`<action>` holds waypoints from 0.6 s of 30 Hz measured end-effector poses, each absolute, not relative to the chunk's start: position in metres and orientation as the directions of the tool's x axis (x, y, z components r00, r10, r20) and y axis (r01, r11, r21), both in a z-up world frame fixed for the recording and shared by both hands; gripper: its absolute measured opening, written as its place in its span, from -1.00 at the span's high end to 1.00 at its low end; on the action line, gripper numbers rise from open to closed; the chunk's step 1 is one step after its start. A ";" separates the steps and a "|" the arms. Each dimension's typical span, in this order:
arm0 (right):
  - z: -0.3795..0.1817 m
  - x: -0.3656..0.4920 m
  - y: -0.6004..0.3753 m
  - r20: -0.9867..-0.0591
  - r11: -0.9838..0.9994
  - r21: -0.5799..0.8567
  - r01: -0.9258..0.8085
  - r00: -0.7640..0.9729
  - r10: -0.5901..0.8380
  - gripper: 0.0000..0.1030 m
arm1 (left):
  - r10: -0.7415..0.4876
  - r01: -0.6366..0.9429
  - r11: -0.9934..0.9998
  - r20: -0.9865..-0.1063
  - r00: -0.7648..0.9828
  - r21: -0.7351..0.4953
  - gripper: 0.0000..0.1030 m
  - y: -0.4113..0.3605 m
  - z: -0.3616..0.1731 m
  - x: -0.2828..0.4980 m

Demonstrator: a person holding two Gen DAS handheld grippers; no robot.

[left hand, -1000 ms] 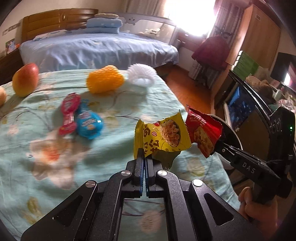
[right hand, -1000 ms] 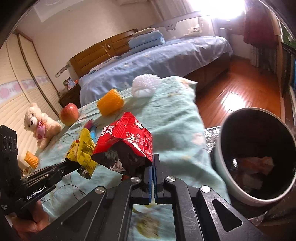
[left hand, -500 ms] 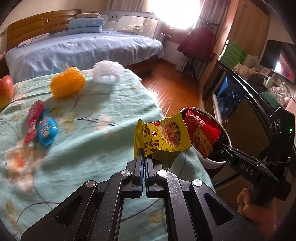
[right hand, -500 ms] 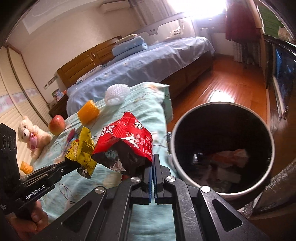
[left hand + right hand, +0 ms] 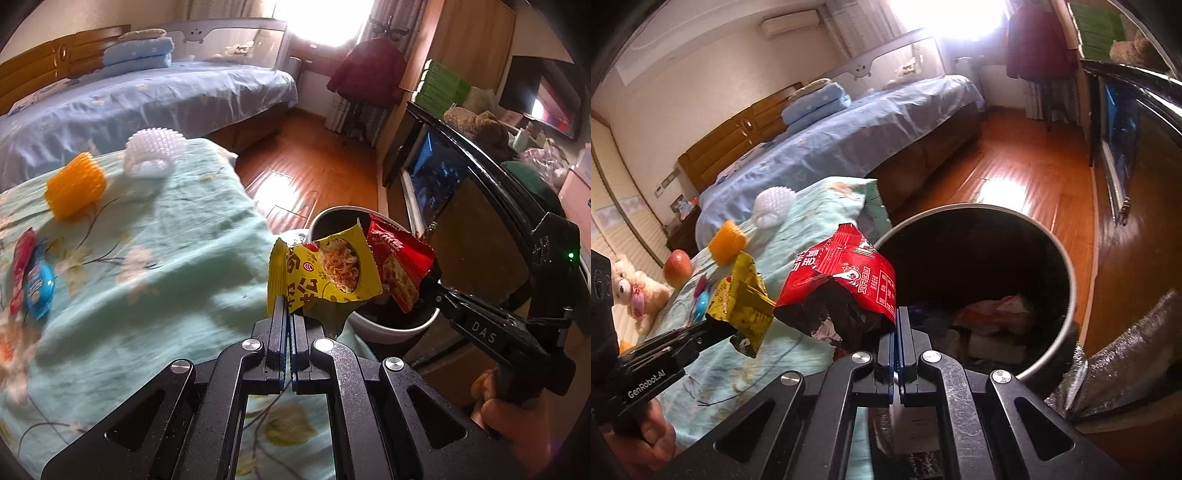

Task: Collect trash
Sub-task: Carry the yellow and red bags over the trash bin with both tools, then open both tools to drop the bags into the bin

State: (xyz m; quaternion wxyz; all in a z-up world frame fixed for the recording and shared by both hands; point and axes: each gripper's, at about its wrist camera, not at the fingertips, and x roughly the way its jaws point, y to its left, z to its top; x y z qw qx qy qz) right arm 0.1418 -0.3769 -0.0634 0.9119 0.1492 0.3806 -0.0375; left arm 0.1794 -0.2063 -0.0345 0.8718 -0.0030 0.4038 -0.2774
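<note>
My left gripper (image 5: 289, 310) is shut on a yellow snack wrapper (image 5: 325, 273), held at the near rim of a round bin (image 5: 391, 328). My right gripper (image 5: 897, 325) is shut on a red snack wrapper (image 5: 842, 280), held over the near side of the bin (image 5: 1067, 280), which has trash at its bottom. The red wrapper (image 5: 399, 266) and right gripper (image 5: 436, 291) show in the left wrist view over the bin. The yellow wrapper (image 5: 742, 299) and left gripper (image 5: 716, 328) show in the right wrist view, left of the red one.
A teal floral bedspread (image 5: 147, 266) carries an orange foam net (image 5: 74, 188), a white foam net (image 5: 151, 155), and red and blue wrappers (image 5: 33, 284). An apple (image 5: 677, 267) and a teddy bear (image 5: 631, 291) lie further left. A blue bed (image 5: 147, 99), wooden floor and a dark cabinet (image 5: 461, 206) surround the bin.
Both grippers have swung right from above the bedspread to the bin, still holding their wrappers. The bin now fills more of the right wrist view.
</note>
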 end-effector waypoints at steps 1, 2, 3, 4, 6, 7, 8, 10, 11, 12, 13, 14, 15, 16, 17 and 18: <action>-0.064 0.142 -0.381 -0.706 0.951 0.244 0.189 0.707 0.041 0.99 | -0.488 0.485 0.844 -0.703 0.517 -0.228 0.99 -0.209 -0.035 0.180; -0.065 0.142 -0.384 -0.707 0.950 0.243 0.194 0.706 0.037 0.99 | -0.489 0.490 0.842 -0.705 0.514 -0.227 0.99 -0.213 -0.035 0.181; -0.065 0.142 -0.386 -0.708 0.950 0.242 0.199 0.706 0.033 0.99 | -0.491 0.493 0.840 -0.705 0.511 -0.227 0.99 -0.215 -0.035 0.181; -0.066 0.142 -0.389 -0.709 0.949 0.241 0.203 0.705 0.029 0.99 | -0.492 0.497 0.838 -0.706 0.509 -0.225 0.99 -0.218 -0.035 0.183; -0.067 0.141 -0.394 -0.712 0.947 0.238 0.214 0.702 0.021 0.99 | -0.493 0.506 0.834 -0.710 0.503 -0.220 0.99 -0.225 -0.035 0.184; -0.068 0.142 -0.396 -0.714 0.947 0.237 0.217 0.700 0.018 0.99 | -0.494 0.509 0.832 -0.712 0.499 -0.220 0.99 -0.229 -0.036 0.185; -0.069 0.143 -0.398 -0.716 0.946 0.235 0.223 0.698 0.014 0.99 | -0.494 0.512 0.831 -0.714 0.496 -0.219 0.99 -0.232 -0.037 0.186; -0.070 0.144 -0.403 -0.718 0.945 0.234 0.231 0.696 0.008 0.99 | -0.495 0.516 0.828 -0.718 0.490 -0.219 0.99 -0.237 -0.038 0.188; -0.070 0.144 -0.405 -0.719 0.944 0.232 0.235 0.695 0.003 0.99 | -0.495 0.517 0.827 -0.719 0.487 -0.219 0.99 -0.239 -0.039 0.188; -0.070 0.145 -0.408 -0.720 0.943 0.231 0.239 0.694 0.001 0.99 | -0.495 0.519 0.826 -0.722 0.483 -0.219 0.99 -0.243 -0.040 0.189; -0.071 0.146 -0.411 -0.722 0.942 0.230 0.243 0.692 -0.003 0.99 | -0.495 0.522 0.824 -0.725 0.478 -0.219 0.99 -0.245 -0.041 0.190; -0.071 0.147 -0.412 -0.722 0.942 0.228 0.246 0.691 -0.006 0.99 | -0.495 0.524 0.823 -0.728 0.474 -0.219 0.99 -0.248 -0.042 0.192; -0.071 0.147 -0.415 -0.724 0.942 0.225 0.250 0.690 -0.010 0.98 | -0.494 0.527 0.822 -0.731 0.471 -0.217 0.99 -0.251 -0.042 0.193; -0.071 0.148 -0.416 -0.725 0.942 0.223 0.252 0.688 -0.012 0.98 | -0.492 0.529 0.821 -0.733 0.469 -0.213 0.99 -0.253 -0.043 0.194; -0.072 0.149 -0.417 -0.727 0.942 0.220 0.254 0.687 -0.015 0.98 | -0.491 0.532 0.820 -0.737 0.464 -0.212 0.99 -0.256 -0.044 0.195; -0.072 0.150 -0.419 -0.728 0.942 0.215 0.257 0.685 -0.021 0.98 | -0.492 0.534 0.819 -0.738 0.462 -0.211 0.99 -0.258 -0.044 0.195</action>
